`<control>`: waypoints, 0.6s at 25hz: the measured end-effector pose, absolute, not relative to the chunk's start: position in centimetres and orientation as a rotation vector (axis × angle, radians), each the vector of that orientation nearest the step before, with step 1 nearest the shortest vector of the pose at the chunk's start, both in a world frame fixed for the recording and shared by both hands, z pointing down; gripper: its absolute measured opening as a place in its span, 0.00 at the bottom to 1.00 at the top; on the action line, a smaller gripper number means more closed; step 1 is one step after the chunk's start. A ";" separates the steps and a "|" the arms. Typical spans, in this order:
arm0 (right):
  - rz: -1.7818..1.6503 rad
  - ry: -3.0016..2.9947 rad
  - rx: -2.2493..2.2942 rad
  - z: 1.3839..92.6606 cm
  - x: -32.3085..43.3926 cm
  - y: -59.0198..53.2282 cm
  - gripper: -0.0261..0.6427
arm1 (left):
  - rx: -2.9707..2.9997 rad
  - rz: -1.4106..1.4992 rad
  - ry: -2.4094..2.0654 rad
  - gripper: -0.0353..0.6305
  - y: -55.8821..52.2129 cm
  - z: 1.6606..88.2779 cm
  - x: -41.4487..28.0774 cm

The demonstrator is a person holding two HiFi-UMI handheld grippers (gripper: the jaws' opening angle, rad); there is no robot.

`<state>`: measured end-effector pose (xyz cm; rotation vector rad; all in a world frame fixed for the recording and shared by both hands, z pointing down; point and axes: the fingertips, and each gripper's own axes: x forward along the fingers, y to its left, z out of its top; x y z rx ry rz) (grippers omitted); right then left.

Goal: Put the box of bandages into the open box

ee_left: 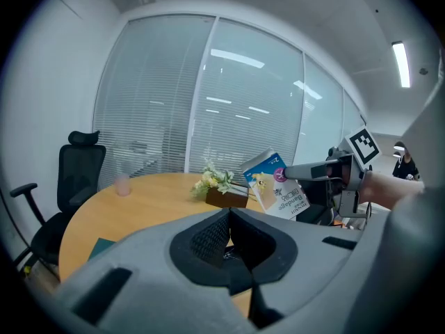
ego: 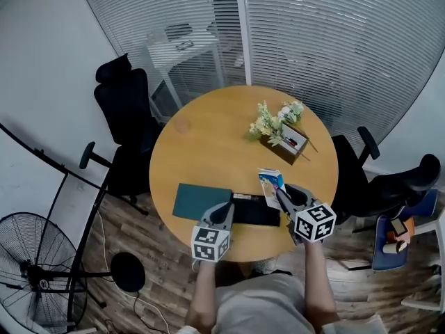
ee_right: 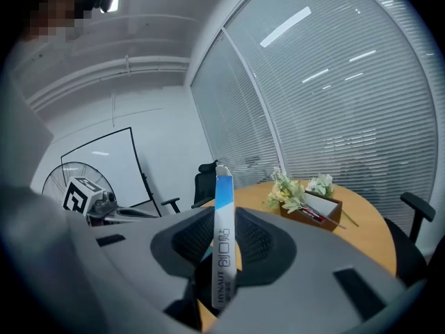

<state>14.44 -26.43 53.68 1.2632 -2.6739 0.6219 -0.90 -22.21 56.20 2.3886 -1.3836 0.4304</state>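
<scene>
The bandage box [ego: 270, 181], white and blue with print, hangs tilted above the round wooden table [ego: 208, 138], and my right gripper [ego: 281, 195] is shut on its lower end. In the right gripper view the bandage box [ee_right: 224, 242] stands edge-on between the pads of that gripper [ee_right: 224, 218]. The left gripper view shows the same bandage box [ee_left: 276, 184] held in the air. The open black box [ego: 256, 213] lies on the table's near edge, just left of the bandage box. My left gripper [ego: 226, 213] hovers at the black box's left end, its jaws [ee_left: 229, 214] together with nothing between them.
A teal lid [ego: 200, 202] lies flat left of the black box. A brown box with white flowers and pens [ego: 281, 131] stands at the table's far right. Black office chairs [ego: 125, 110] stand around the table, and a fan [ego: 35, 256] is on the floor at left.
</scene>
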 end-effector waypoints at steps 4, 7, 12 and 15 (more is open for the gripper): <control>0.545 -2.646 1.217 54.2 13.6 -26.3 0.17 | 2.393 0.440 -1.365 0.07 -22.3 57.0 -1.1; 0.452 -2.603 1.153 54.9 12.6 -25.9 0.17 | 2.402 0.452 -1.340 0.07 -22.4 57.6 -1.1; 0.276 -2.507 1.068 56.2 11.3 -25.5 0.17 | 2.388 0.450 -1.329 0.07 -23.0 58.1 -1.7; 0.201 -2.450 1.011 57.6 10.3 -25.0 0.17 | 2.374 0.446 -1.339 0.07 -23.1 58.4 -2.5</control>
